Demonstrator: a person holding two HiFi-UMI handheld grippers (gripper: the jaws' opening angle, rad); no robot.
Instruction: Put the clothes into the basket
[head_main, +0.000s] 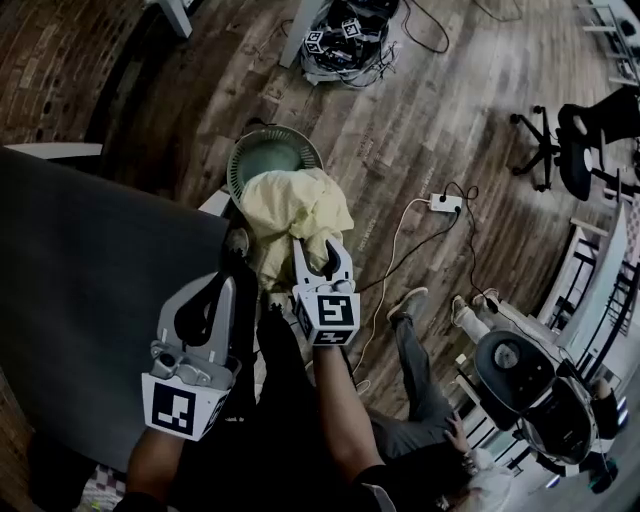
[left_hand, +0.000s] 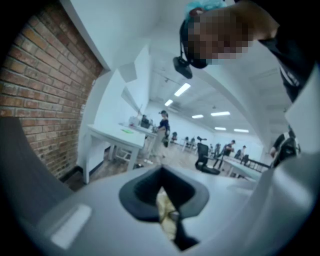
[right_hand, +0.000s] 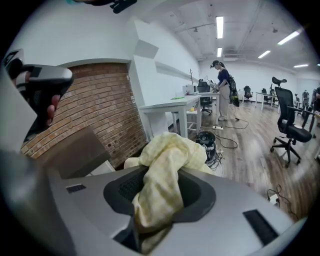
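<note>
A pale yellow cloth (head_main: 298, 205) lies heaped over the round green basket (head_main: 250, 150) on the wooden floor. My right gripper (head_main: 322, 262) is shut on the cloth's near edge just below the basket. In the right gripper view the cloth (right_hand: 167, 165) bulges up out of the jaws of the right gripper (right_hand: 155, 200). My left gripper (head_main: 225, 285) hangs lower left, beside the cloth's hanging tail. In the left gripper view the jaws of the left gripper (left_hand: 167, 210) stand almost together with a thin strip of yellow cloth (left_hand: 165, 207) caught in the slit.
A dark grey table (head_main: 90, 280) fills the left side, right next to the basket. A power strip (head_main: 445, 203) with cables lies on the floor to the right, and an office chair (head_main: 575, 140) stands beyond it. A person's legs (head_main: 420, 360) stretch out at lower right.
</note>
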